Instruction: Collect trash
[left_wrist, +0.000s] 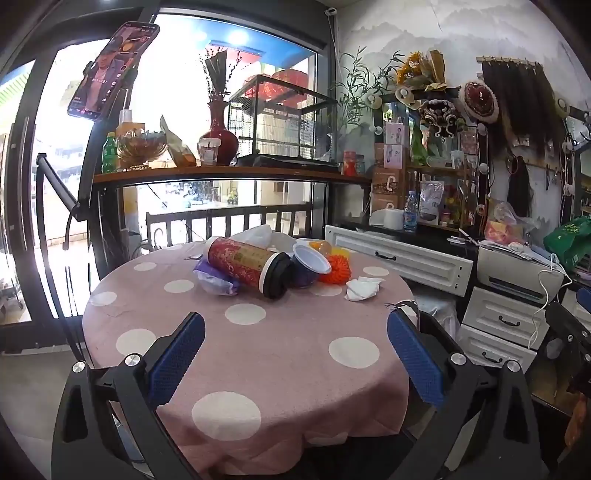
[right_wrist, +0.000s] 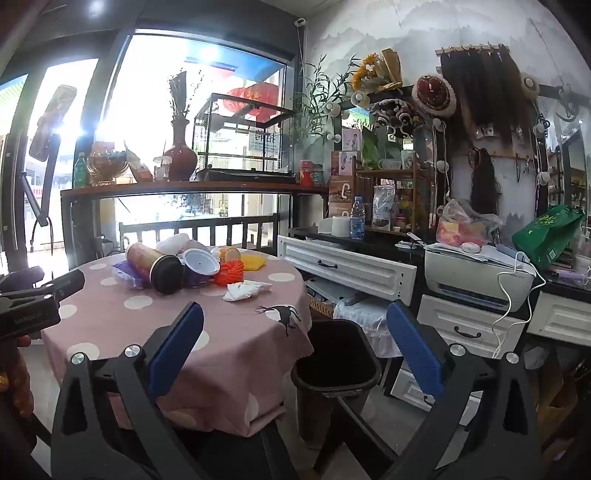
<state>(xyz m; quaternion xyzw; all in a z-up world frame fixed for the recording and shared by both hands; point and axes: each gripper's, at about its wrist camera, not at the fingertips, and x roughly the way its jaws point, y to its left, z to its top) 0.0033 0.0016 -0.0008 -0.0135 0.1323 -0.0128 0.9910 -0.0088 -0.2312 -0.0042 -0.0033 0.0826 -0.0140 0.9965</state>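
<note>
A pile of trash lies at the far side of the round table with the pink dotted cloth. It holds a red canister with a black lid on its side, a purple cup, an orange spiky ball, a crumpled white tissue and a purple wrapper. My left gripper hovers open over the near half of the table, with nothing between its blue pads. My right gripper is open and empty too, off the table's right edge above a black bin. The same canister and tissue show in the right wrist view.
White drawers and a printer stand to the right of the table. Behind it a wooden shelf carries a red vase, a glass case and bottles. A phone on a stand rises at the left.
</note>
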